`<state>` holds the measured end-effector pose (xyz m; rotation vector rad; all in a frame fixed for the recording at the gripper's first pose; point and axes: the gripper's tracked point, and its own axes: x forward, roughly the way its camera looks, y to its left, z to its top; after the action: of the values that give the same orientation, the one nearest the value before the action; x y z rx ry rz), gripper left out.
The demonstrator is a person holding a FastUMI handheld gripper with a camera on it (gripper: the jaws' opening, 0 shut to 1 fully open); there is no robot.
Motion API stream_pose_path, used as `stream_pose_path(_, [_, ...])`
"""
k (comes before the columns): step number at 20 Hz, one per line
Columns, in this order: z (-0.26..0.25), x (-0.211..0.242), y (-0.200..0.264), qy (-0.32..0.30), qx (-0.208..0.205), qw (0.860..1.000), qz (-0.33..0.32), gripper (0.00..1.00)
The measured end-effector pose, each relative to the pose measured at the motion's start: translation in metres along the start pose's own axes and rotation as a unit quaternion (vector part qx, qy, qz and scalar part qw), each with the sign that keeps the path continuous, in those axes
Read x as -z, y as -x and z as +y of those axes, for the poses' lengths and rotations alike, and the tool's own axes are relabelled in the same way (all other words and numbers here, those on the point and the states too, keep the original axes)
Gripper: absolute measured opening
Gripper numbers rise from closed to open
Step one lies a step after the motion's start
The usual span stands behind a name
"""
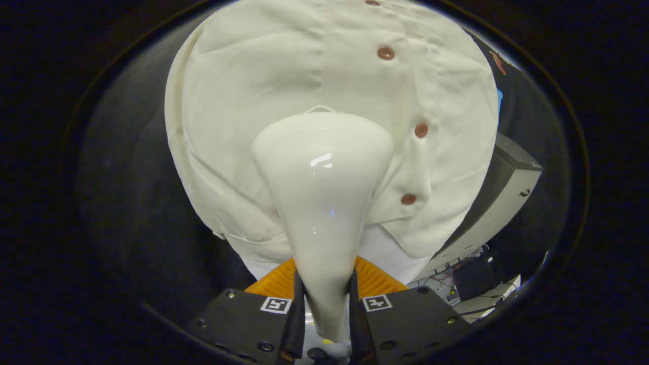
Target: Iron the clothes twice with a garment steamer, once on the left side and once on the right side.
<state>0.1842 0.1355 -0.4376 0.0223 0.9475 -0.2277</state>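
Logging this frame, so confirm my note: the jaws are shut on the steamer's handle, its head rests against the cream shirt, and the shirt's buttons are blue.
One detail is wrong: the buttons are brown, not blue. The gripper view shows the rest as stated: the gripper has its jaws shut on the steamer handle, head against the cream shirt.

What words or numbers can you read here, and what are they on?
No words or numbers can be read.
The gripper, shut on the steamer, carries two square black-and-white marker tags: patterns, not letters.
The shirt and its buttons are plain.
The grey box beyond the shirt has a small dark mark, too small to read.
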Motion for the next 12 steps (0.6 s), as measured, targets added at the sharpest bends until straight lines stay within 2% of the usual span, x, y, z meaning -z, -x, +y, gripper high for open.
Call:
stream_pose_path(5, [-0.006, 0.036, -0.004, -0.005, -0.01, 0.999, 0.043, 0.37])
stream_pose_path(12, [-0.016, 0.05, 0.015, -0.008, -0.024, 0.999, 0.046, 0.37])
